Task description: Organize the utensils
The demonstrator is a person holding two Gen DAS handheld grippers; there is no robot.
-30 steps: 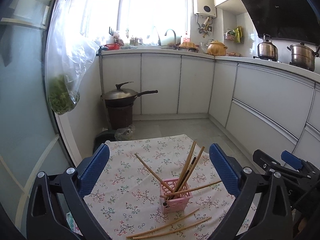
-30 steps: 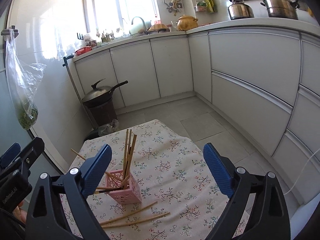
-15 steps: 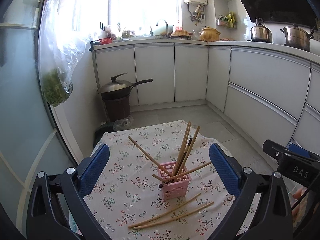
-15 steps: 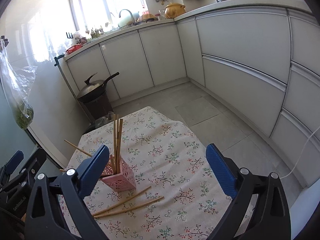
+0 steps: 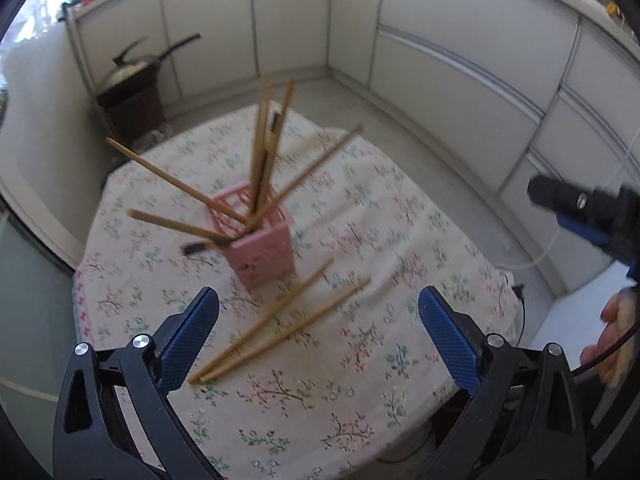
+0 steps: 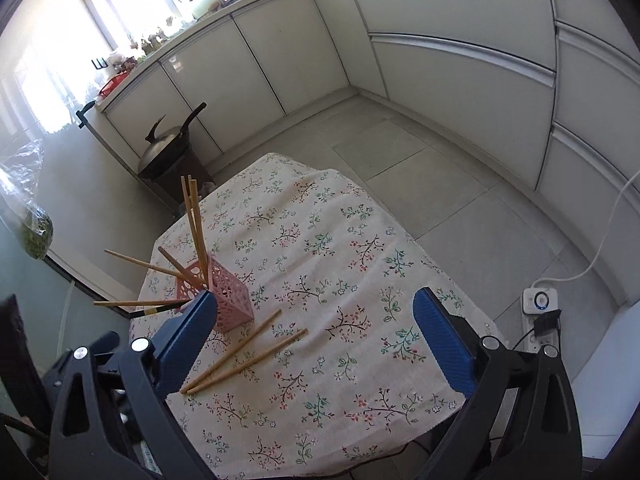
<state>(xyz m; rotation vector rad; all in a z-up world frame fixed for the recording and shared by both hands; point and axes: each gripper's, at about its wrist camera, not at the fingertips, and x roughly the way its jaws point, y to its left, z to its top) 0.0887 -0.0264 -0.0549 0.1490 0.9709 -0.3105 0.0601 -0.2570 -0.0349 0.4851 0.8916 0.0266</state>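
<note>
On the left stands a lidded wok (image 6: 166, 150) of dark metal on a brown stand. A pink perforated plastic holder (image 6: 224, 294), square in section, stands on the worktop's floral cloth (image 6: 332, 240); thin wooden chopsticks (image 5: 264, 152) splay from it. Two loose chopsticks (image 6: 244, 354), straight and slender, lie flat just beside its base, touching at their near ends. The left hand-held gripper (image 5: 318, 336) hovers over them, its blue textured pads wide apart, empty. The right hand-held gripper (image 6: 314, 346) is likewise spread wide, empty.
</note>
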